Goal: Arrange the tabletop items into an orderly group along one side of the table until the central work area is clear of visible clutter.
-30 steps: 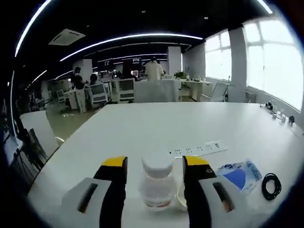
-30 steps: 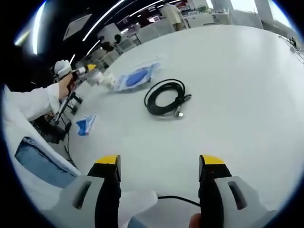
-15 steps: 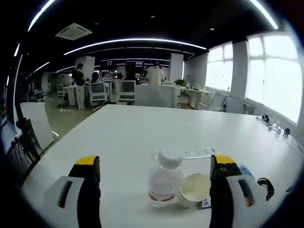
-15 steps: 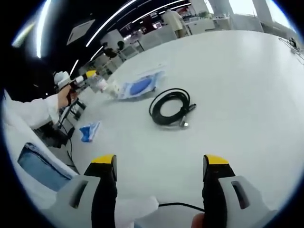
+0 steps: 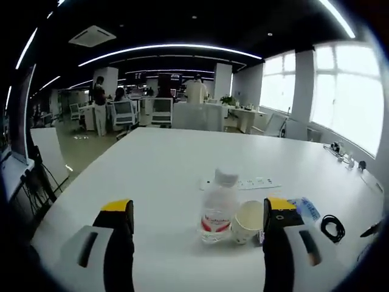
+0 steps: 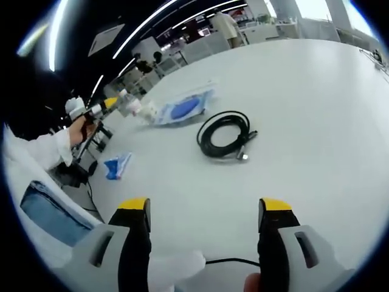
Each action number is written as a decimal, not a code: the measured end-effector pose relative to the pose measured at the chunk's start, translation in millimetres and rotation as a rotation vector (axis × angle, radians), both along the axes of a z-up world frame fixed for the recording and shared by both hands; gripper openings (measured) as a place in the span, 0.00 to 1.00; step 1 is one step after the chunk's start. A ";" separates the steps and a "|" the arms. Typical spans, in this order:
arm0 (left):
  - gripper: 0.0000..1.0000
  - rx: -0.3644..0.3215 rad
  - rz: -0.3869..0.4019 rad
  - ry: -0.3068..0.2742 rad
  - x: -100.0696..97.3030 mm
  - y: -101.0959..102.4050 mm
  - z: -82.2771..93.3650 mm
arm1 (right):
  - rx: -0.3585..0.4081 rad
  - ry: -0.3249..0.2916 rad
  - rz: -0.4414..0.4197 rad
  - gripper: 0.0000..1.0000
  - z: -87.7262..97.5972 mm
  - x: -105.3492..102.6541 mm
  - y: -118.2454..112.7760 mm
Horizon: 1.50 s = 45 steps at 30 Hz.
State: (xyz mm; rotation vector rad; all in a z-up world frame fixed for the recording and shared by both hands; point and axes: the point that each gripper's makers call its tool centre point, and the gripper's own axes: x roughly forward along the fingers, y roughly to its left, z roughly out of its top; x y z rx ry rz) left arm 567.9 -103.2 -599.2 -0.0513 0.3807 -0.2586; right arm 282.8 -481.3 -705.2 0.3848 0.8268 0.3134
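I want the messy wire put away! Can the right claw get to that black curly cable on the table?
Probably yes. The right claw is open and holds nothing, and the coiled black cable lies straight ahead of it on the white table. The tabletop between them looks bare, so nothing seems to block the way.

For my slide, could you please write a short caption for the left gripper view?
Open left gripper facing a water bottle and paper cup standing side by side on a white table.

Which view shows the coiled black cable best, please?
The right gripper view: the coiled black cable lies whole on the white table, ahead of the open jaws, with its loops and connector end plain. In the left gripper view the same cable is only a small dark loop near the right edge.
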 end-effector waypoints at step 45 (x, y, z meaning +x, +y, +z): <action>0.84 -0.009 0.077 0.138 -108.1 72.7 -53.5 | 0.042 -0.022 0.092 0.66 5.9 30.7 38.4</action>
